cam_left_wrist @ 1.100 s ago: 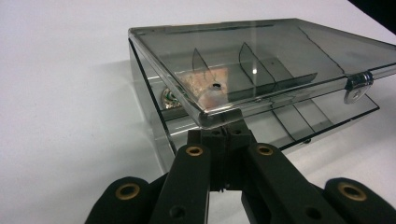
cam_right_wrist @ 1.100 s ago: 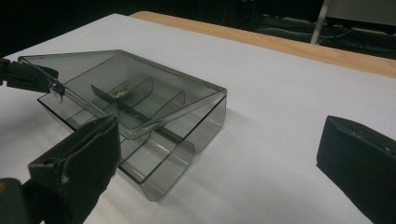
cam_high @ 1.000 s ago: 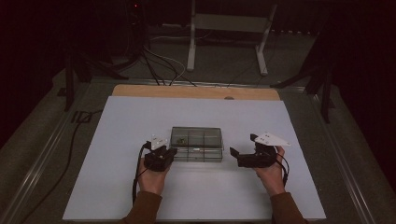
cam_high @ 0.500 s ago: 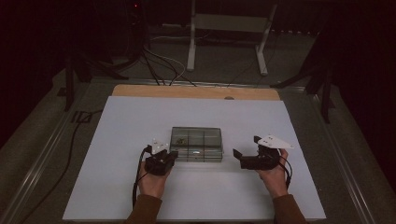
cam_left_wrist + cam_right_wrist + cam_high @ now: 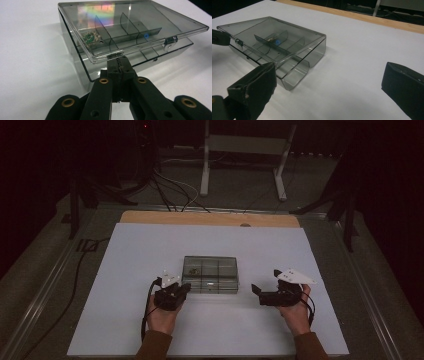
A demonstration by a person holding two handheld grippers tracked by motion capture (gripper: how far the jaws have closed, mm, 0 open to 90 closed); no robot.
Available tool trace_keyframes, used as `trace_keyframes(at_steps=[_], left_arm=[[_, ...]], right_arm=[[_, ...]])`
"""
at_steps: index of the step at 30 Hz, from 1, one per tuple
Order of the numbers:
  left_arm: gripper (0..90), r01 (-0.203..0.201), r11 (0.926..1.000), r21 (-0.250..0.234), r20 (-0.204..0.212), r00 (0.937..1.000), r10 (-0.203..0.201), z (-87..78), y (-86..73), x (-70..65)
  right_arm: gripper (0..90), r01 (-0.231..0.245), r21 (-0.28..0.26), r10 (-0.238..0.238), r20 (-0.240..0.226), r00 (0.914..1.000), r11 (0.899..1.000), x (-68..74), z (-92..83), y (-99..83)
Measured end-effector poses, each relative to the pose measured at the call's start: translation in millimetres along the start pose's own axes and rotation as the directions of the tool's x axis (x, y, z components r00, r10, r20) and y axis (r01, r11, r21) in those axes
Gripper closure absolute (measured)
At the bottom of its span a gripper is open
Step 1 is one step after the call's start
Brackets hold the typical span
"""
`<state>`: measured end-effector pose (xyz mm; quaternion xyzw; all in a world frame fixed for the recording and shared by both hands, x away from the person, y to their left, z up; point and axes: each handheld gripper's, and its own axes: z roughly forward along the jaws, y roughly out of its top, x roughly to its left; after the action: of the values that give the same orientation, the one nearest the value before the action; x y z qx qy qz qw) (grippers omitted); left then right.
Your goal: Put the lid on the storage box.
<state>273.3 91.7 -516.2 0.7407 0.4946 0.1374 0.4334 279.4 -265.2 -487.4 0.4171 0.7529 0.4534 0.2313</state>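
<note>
Both hands have barely shifted; left gripper (image 5: 119, 62) jaws closed together under the clear box (image 5: 130, 32) lid's raised edge, right gripper (image 5: 329, 82) jaws wide apart.

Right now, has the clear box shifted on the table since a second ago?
No. In the high view the clear box sits where it did, equally far from the wooden strip along the far edge.

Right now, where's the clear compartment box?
The clear compartment box sits mid-table on the white mat in the high view, between the left gripper, pinching its raised lid's edge, and the open right gripper.
</note>
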Motion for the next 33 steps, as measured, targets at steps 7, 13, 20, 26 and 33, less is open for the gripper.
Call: trace_keyframes(at_steps=[7, 13, 20, 26, 33], left_arm=[[90.0, -0.003, 1.0, 0.008, 0.001, 1.0, 0.003, 0.5, -4.1, -0.3], [90.0, -0.012, 0.9997, 0.019, 0.001, 0.9999, 0.012, 0.2, -7.2, -0.7], [89.3, -0.017, 0.9997, 0.02, 0.013, 0.9998, 0.017, -3.0, -10.0, -1.2], [86.5, -0.014, 0.9999, -0.002, 0.024, 0.9996, 0.014, -8.0, -9.6, -0.2], [66.4, -0.05, 0.9932, -0.105, -0.009, 0.9987, 0.049, -29.5, -1.2, 11.0]], right_arm=[[0.0, 0.006, 0.002, -0.006, 0.005, 1.0, 1.0, 1.1, -5.0, -2.5], [0.0, 0.004, 0.009, -0.004, 0.008, 1.0, 1.0, 1.0, -6.9, -5.4], [0.0, 0.001, 0.003, -0.001, 0.012, 0.9999, 1.0, 0.9, -9.5, -5.6], [0.0, -0.004, 0.0, 0.004, 0.015, 0.9999, 1.0, -0.6, -12.8, -6.9], [0.0, -0.002, -0.009, 0.002, 0.019, 0.9998, 1.0, -0.7, -16.9, -8.6]])
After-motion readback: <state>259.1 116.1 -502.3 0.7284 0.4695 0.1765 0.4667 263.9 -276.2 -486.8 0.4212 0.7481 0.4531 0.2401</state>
